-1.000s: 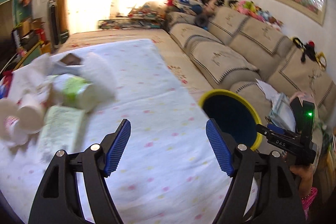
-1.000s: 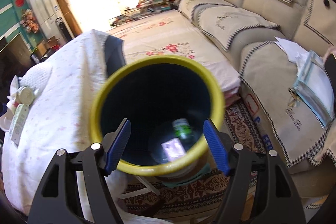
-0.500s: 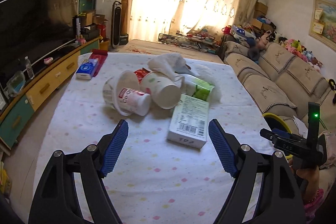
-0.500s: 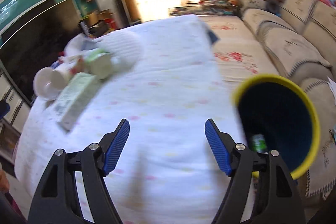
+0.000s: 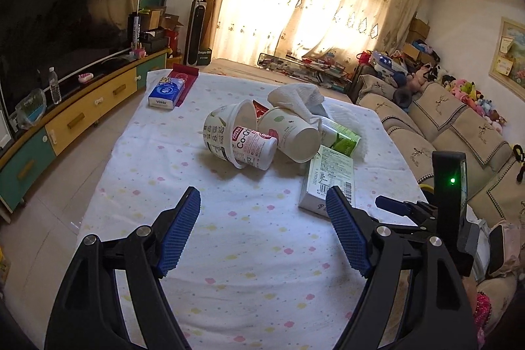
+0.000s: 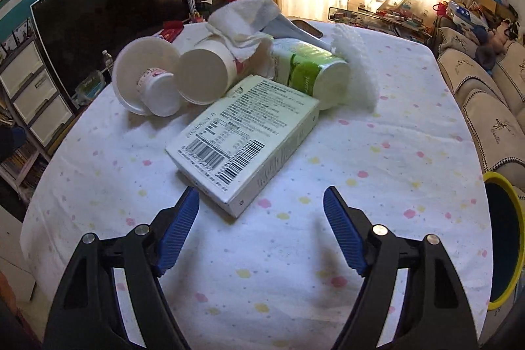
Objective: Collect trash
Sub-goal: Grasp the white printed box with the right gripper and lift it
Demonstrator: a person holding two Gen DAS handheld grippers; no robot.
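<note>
Most of the trash is not collected yet: the cups point(image 6: 197, 77), the crumpled tissue point(image 6: 249, 15) and the carton box point(image 6: 246, 136) lie on the worktop point(image 6: 361, 218), the bin point(image 6: 503, 248) at 3 o'clock, while the right hand-held gripper point(image 6: 261, 212), jaws just opening and empty, hovers by the box, and the left hand-held gripper point(image 5: 262, 218) is spread, holding nothing.

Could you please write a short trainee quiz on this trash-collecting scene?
1. True or false: the right hand-held gripper holds the flat box.
2. Which lies nearest the right hand-held gripper? A) flat box B) green-labelled cup C) crumpled paper towel
3. Fill in: the bin has a ____ rim.

Key: 1 false, its jaws stand open and empty; 2 A; 3 yellow.
</note>
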